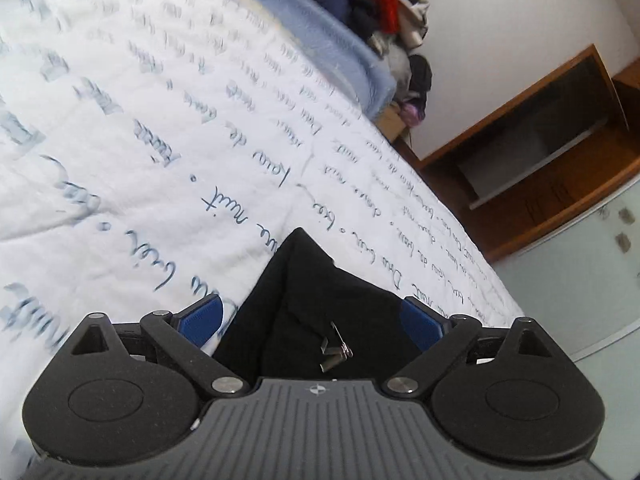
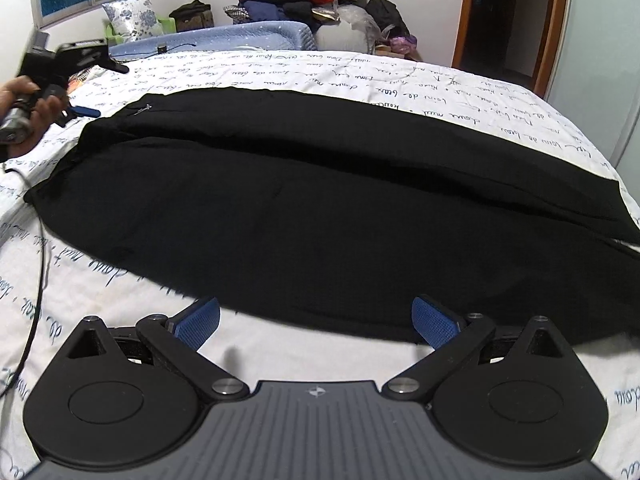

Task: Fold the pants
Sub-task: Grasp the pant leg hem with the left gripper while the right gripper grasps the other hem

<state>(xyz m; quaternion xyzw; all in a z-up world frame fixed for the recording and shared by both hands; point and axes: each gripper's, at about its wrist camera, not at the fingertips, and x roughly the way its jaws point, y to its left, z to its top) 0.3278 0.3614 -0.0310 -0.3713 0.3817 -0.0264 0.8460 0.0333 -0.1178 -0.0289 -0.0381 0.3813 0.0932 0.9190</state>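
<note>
Black pants (image 2: pixel 320 200): smooth matte cloth, laid lengthwise across white script-printed bedsheet (image 2: pixel 360 68), folded leg over leg. Sheet bare along near and far edges. Left gripper (image 1: pixel 316 320): spread wide over waistband corner, pads clear. Right gripper (image 2: pixel 316 322): spread wide, empty, at near hem.

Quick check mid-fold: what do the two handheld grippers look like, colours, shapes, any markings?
Both the left gripper and right gripper match: matte black linkage arms with silver pivot pins, round black hubs, textured blue finger pads, and a ribbed grey body bearing a small compass-like emblem.
</note>
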